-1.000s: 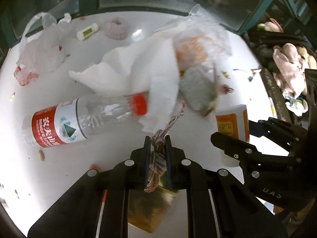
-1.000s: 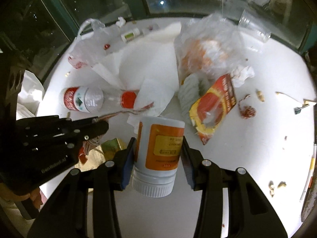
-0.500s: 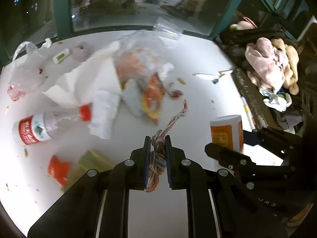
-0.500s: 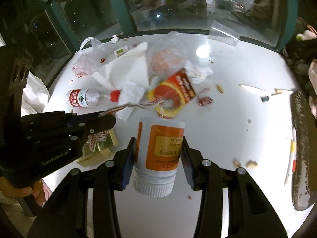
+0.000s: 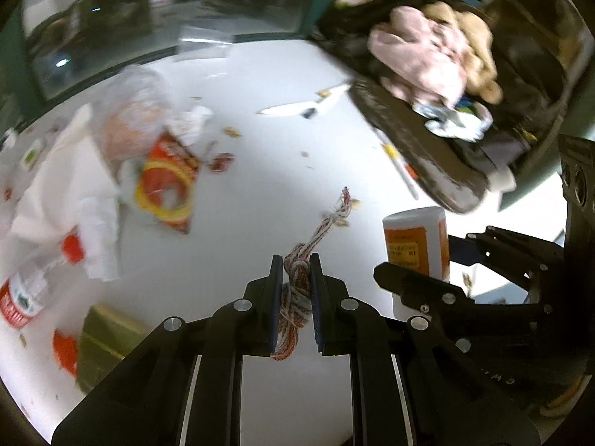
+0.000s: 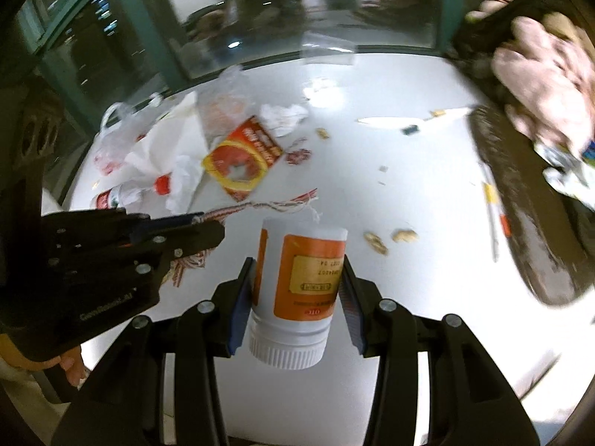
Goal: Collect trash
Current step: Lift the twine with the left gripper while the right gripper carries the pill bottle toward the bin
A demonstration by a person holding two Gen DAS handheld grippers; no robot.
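Left gripper [image 5: 294,278]: you pinch the knotted red-and-white string [image 5: 297,282] between its pads; the frayed end trails forward above the white table [image 5: 260,156].
Right gripper [image 6: 295,290]: you clamp the white-and-orange pill bottle [image 6: 297,282], cap toward you.
Remaining trash: snack wrapper [image 6: 241,160], water bottle [image 5: 33,282], far left.

The left gripper [image 5: 294,286] has its two fingers drawn close, clamped on a knotted red-and-white cord [image 5: 297,290]; the right gripper [image 6: 297,290] has its fingers set wider, pressed against both sides of a white-and-orange bottle [image 6: 297,290] held cap toward the camera; the two grippers sit side by side, left just beside right, both raised above the white table [image 5: 241,204]; a thumb [image 6: 70,366] shows beneath the left gripper's body.
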